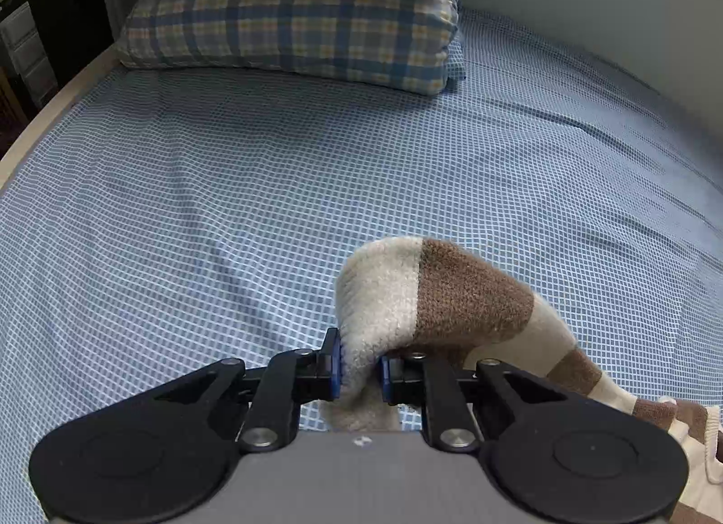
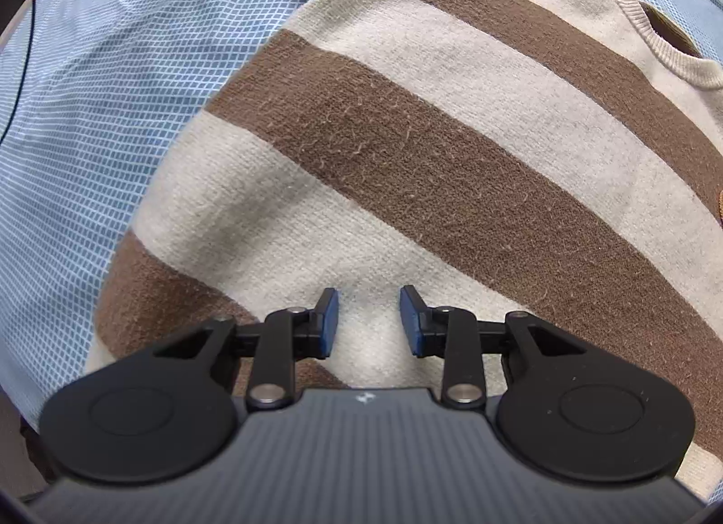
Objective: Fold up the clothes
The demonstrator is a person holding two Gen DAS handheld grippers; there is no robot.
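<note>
A brown and cream striped sweater (image 2: 406,139) lies flat on the bed, its ribbed collar (image 2: 655,40) at the upper right of the right wrist view. My right gripper (image 2: 369,320) hovers over a cream stripe near the sweater's lower part. Its blue pads stand apart and no cloth is bunched between them. In the left wrist view, my left gripper (image 1: 360,365) is shut on the end of the sweater's sleeve (image 1: 434,293). The sleeve is lifted off the sheet and arches back down to the right, toward the sweater body at the lower right edge.
The bed has a blue checked sheet (image 1: 226,185). Two plaid pillows (image 1: 289,35) are stacked at its head, against a grey wall (image 1: 587,4). The bed's wooden edge and a drawer unit (image 1: 22,44) lie to the left. A dark cable (image 2: 25,49) crosses the sheet's left edge.
</note>
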